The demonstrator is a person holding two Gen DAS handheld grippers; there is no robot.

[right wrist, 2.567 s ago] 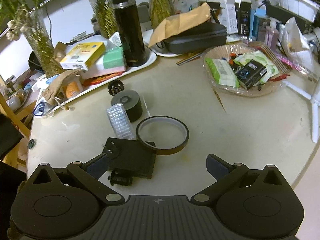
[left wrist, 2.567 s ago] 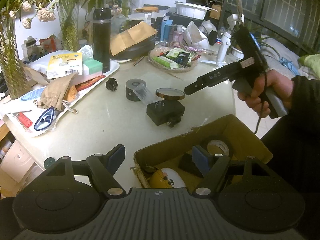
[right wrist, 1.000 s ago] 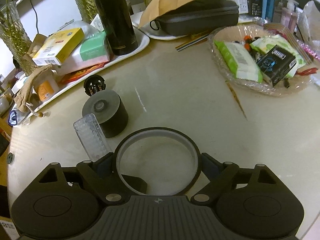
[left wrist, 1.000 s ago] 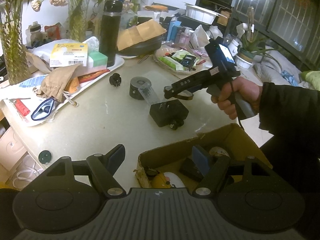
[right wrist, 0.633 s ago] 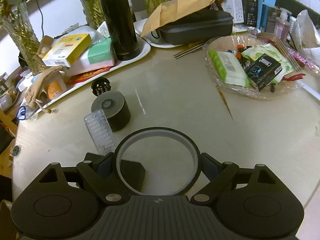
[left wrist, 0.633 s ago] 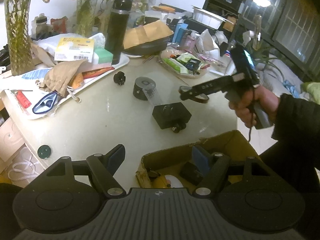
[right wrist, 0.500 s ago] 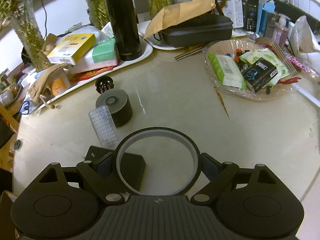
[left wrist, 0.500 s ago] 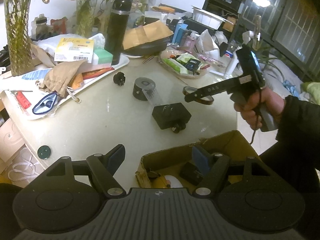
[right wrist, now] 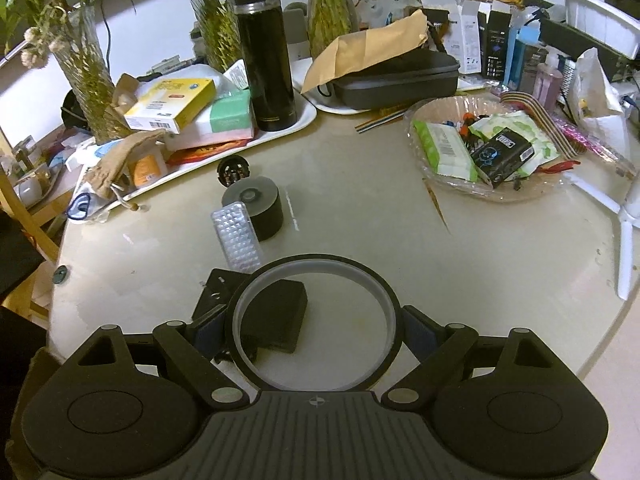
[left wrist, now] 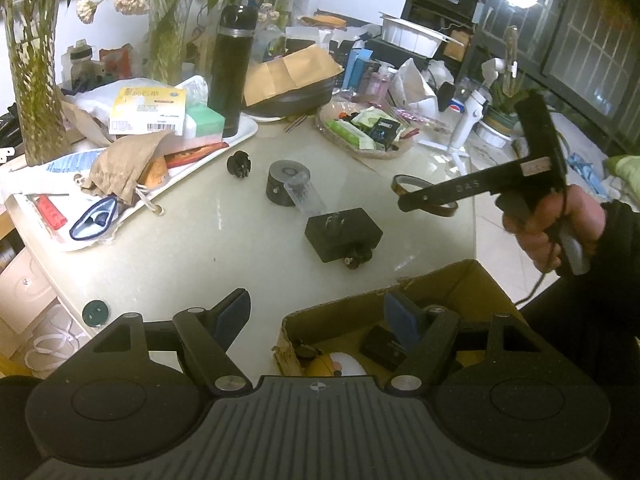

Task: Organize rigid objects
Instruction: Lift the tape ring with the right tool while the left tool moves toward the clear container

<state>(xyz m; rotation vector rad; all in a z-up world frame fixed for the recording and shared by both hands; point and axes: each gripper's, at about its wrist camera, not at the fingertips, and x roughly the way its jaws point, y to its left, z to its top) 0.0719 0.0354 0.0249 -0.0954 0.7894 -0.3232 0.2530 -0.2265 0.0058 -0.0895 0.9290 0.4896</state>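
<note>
We count one tape ring (right wrist: 316, 264) clenched in our right gripper (right wrist: 314, 326); our left gripper (left wrist: 318, 316) hangs released over one cardboard box (left wrist: 460, 280); three black pieces remain on the table (right wrist: 400, 232).

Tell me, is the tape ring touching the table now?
Apart. The left wrist view shows the tape ring clamped in the right hand-held gripper, lifted clear above the table.

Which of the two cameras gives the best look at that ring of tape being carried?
The right wrist view: the tape ring fills the foreground, clamped between the right gripper pads, its whole circle visible. The left wrist view shows the tape ring only edge-on and small, in the air above the table.
</note>
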